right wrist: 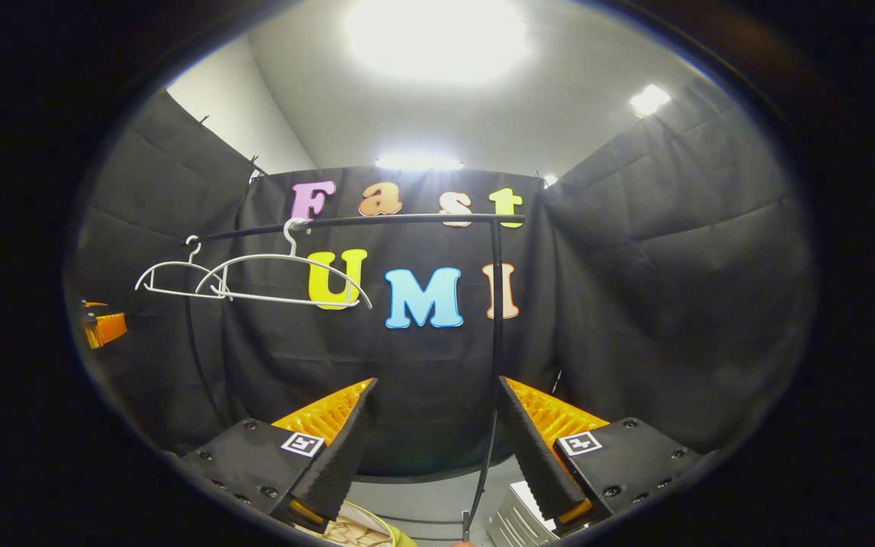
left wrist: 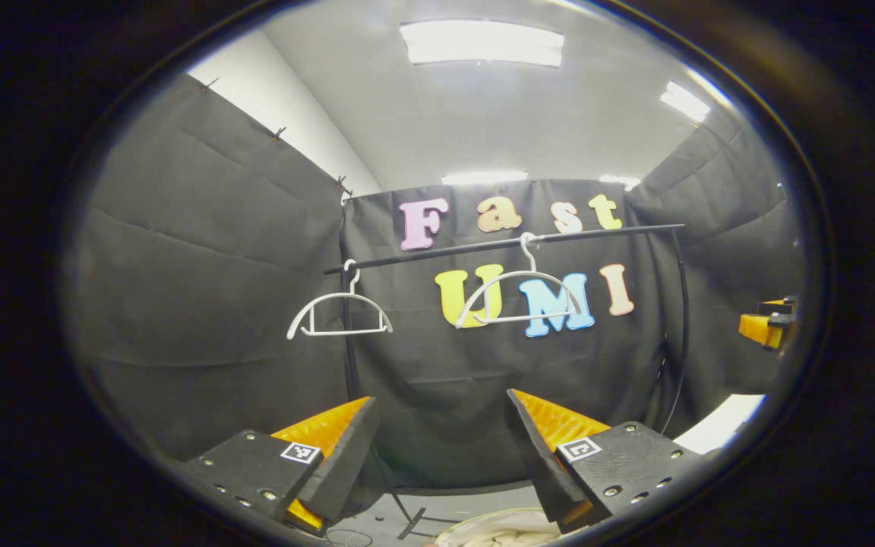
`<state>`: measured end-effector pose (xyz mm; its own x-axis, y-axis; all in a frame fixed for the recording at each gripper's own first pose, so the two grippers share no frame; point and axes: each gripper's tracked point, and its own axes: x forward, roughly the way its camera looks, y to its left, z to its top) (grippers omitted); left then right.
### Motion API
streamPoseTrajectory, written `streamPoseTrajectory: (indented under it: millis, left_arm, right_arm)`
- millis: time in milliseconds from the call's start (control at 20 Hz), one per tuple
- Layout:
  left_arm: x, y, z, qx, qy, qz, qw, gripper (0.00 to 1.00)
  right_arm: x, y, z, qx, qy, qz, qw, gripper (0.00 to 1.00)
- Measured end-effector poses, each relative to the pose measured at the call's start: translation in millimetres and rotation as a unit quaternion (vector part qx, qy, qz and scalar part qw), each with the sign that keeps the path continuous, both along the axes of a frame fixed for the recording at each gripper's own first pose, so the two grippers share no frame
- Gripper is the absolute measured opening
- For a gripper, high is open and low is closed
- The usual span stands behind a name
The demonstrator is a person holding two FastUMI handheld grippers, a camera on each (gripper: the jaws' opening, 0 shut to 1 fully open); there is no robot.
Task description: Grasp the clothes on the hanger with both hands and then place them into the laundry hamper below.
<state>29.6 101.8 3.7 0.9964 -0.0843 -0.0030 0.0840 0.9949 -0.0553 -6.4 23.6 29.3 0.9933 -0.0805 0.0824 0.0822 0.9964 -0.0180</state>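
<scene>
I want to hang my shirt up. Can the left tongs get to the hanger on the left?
Probably yes. The left tongs are open, and nothing sits between them and the bare left hanger on the rail.

Left gripper (left wrist: pixel 437 456): black screwed mounts; square coded tags.

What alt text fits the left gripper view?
Two bare white hangers hang on a black rail, above the open left hand-held gripper. Pale cloth lies at the bottom edge.
</scene>
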Motion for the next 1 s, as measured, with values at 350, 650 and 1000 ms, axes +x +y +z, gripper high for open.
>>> streamPoseTrajectory:
  millis: [350, 650, 1000]
  left_arm:
    - [2.8, 2.2, -4.9, -0.008, 0.004, 0.006, 1.0, 0.96]
    - [1.5, 1.4, -6.2, -0.004, 0.004, 0.004, 1.0, 0.99]
    - [2.9, -6.4, -5.8, -0.005, 0.004, -0.002, 1.0, 0.99]
  right_arm:
    - [1.4, -3.3, -1.7, 0.003, -0.005, -0.005, 1.0, 0.96]
    - [3.9, -6.8, -2.2, 0.011, -0.006, -0.007, 1.0, 0.96]
    - [3.1, -3.8, -4.6, 0.012, -0.004, -0.004, 1.0, 0.96]
